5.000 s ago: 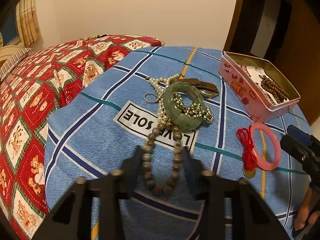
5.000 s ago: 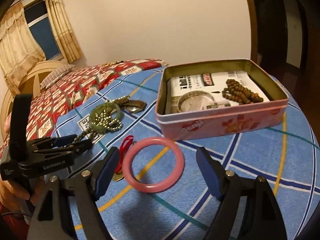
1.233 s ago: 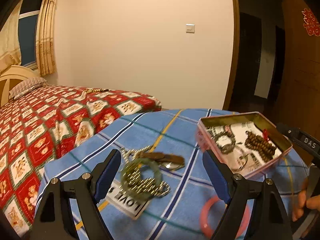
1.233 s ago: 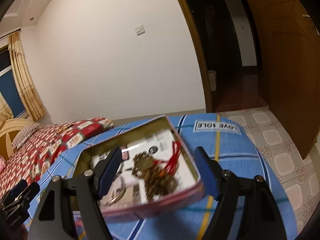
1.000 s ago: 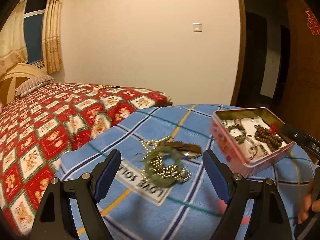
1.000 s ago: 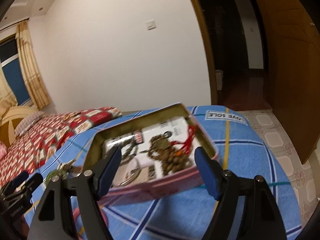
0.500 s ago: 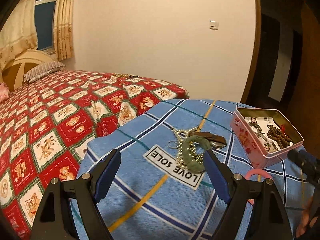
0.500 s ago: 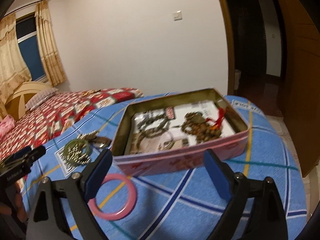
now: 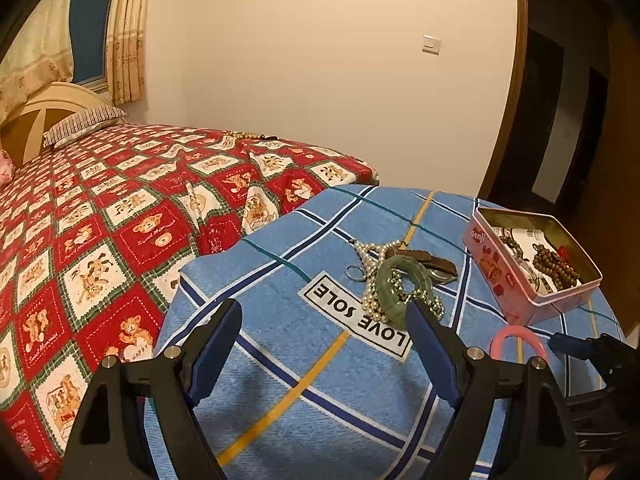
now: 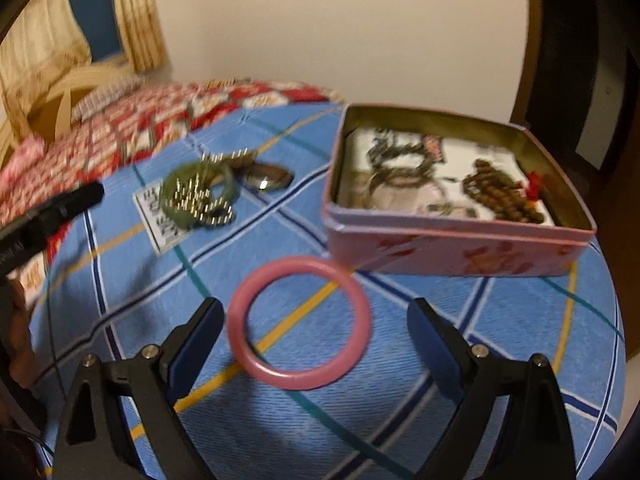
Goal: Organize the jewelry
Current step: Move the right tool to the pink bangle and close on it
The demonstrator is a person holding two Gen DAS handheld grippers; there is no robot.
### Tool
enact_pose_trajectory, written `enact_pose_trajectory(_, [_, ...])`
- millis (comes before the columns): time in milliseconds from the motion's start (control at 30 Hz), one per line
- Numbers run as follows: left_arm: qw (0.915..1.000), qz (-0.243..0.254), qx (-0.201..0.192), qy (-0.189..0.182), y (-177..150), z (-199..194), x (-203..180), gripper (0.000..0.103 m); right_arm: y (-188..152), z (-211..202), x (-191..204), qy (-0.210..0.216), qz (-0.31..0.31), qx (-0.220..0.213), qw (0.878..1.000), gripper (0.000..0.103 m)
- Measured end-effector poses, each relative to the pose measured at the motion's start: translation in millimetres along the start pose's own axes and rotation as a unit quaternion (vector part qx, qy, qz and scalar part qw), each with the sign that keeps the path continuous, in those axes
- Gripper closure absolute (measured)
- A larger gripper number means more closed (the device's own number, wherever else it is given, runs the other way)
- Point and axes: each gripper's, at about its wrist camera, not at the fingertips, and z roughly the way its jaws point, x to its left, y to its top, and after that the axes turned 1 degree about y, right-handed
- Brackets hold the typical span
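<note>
A pink bangle (image 10: 298, 380) lies flat on the blue checked cloth (image 10: 500, 360), just in front of an open pink tin (image 10: 452, 248). My right gripper (image 10: 314, 312) hangs over it, open, one finger on each side, pads clear of the ring. The tin holds brown beads (image 10: 504, 192) with a red tassel and other bracelets. A green bangle (image 9: 384, 280) tangled with a pearl necklace (image 9: 370, 264) sits mid-cloth beside a brown strap (image 9: 432, 264). My left gripper (image 9: 320, 312) stands open and empty, short of that pile. The pink tin (image 9: 492, 276) is at the right in the left wrist view.
A bed with a red bear-print quilt (image 9: 120, 200) adjoins the cloth-covered round table on the left. The cloth's edge drops off close behind the tin. A dark doorway (image 9: 560, 120) lies beyond. My right gripper's tip (image 9: 580, 350) shows by the pink bangle (image 9: 516, 334).
The right gripper swung down from above the tin to straddle the pink bangle, leaving the red-tasselled beads inside the tin. The left gripper drifted back, staying open.
</note>
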Motion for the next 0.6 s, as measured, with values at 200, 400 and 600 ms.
enact_pose_trajectory(200, [0.9998, 0.006, 0.017, -0.003, -2.4, 3.8, 2.5, 0.019, -3.2, 10.2, 9.1, -0.013, -0.030, 0.031, 0.999, 0.008])
enact_pose_trajectory(400, [0.9996, 0.013, 0.026, -0.004, -4.0, 5.7, 1.6, 0.019, -3.3, 9.0, 12.0, -0.006, -0.036, 0.029, 0.999, 0.019])
enact_pose_trajectory(600, [0.9994, 0.020, 0.026, -0.005, -4.5, 5.7, -0.9, 0.019, -5.7, 3.7, 12.3, 0.001, -0.034, 0.021, 0.999, 0.020])
